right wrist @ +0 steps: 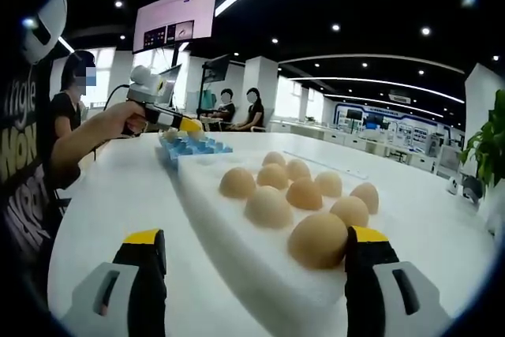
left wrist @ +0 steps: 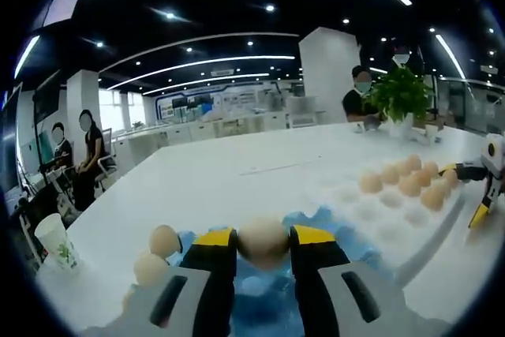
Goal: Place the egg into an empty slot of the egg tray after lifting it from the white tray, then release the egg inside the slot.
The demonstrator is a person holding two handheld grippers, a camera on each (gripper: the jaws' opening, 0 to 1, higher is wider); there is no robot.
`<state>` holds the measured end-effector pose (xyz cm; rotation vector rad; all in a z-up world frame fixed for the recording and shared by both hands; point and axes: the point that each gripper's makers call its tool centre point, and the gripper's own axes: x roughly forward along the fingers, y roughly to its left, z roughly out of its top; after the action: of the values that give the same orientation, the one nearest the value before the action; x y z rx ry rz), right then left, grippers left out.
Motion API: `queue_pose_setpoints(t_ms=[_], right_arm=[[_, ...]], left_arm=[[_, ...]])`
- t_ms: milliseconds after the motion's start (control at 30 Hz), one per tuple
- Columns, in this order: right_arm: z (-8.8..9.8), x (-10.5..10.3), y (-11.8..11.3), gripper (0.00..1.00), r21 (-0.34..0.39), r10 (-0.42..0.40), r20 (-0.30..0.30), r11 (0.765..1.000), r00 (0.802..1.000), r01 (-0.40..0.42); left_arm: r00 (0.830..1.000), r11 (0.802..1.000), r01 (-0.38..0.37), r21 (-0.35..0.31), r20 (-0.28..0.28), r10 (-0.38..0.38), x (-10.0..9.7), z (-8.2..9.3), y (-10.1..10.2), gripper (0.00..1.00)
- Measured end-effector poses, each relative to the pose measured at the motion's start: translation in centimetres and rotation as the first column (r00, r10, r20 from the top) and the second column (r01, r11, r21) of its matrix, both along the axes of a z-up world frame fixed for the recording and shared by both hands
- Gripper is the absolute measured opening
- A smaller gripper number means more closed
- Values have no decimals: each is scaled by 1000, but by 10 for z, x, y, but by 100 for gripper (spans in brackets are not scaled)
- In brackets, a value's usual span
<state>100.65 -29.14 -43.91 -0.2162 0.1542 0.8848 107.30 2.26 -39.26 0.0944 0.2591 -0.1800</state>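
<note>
My left gripper (left wrist: 263, 244) is shut on a tan egg (left wrist: 263, 241), held between its yellow-tipped jaws just over the blue egg tray (left wrist: 316, 222). Two more eggs (left wrist: 163, 240) sit in that tray at the left. To the right lies the white tray (left wrist: 394, 226) with several eggs (left wrist: 410, 183). In the right gripper view, my right gripper (right wrist: 256, 249) stands wide open astride the near end of the white tray (right wrist: 237, 234), its right jaw beside the nearest egg (right wrist: 317, 239). The left gripper (right wrist: 170, 120) shows far off over the blue egg tray (right wrist: 193, 147).
A paper cup (left wrist: 55, 242) stands near the table's left edge. A potted plant (left wrist: 402, 92) stands at the far right, with a person seated behind it. Other people sit at the left (left wrist: 88, 155). The person's arm (right wrist: 87, 136) reaches in from the left.
</note>
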Motion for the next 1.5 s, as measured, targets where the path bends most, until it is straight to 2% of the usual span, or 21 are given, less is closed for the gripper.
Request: queue_pose_setpoints(t_ms=[500, 767, 900, 1133, 1267, 1500], right_arm=[[0, 0, 0, 98, -3, 0, -2, 1000, 1000, 0], [0, 1, 0, 98, -3, 0, -1, 1000, 1000, 0], [-1, 2, 0, 98, -3, 0, -3, 1000, 1000, 0], [-1, 2, 0, 98, -4, 0, -3, 1000, 1000, 0], [-1, 3, 0, 98, -2, -1, -3, 1000, 1000, 1], [0, 2, 0, 98, -1, -1, -2, 1000, 1000, 1]], left_arm=[[997, 997, -75, 15, -2, 76, -3, -1, 33, 27], [995, 994, -104, 21, -11, 104, -1, -8, 44, 27], [991, 992, -127, 12, -42, 128, -1, -18, 52, 27], [986, 989, -143, 24, -78, 145, -1, -31, 57, 27], [986, 989, -149, 1, -80, 149, 0, -31, 58, 27], [984, 988, -152, 2, -91, 151, 1, -31, 56, 27]])
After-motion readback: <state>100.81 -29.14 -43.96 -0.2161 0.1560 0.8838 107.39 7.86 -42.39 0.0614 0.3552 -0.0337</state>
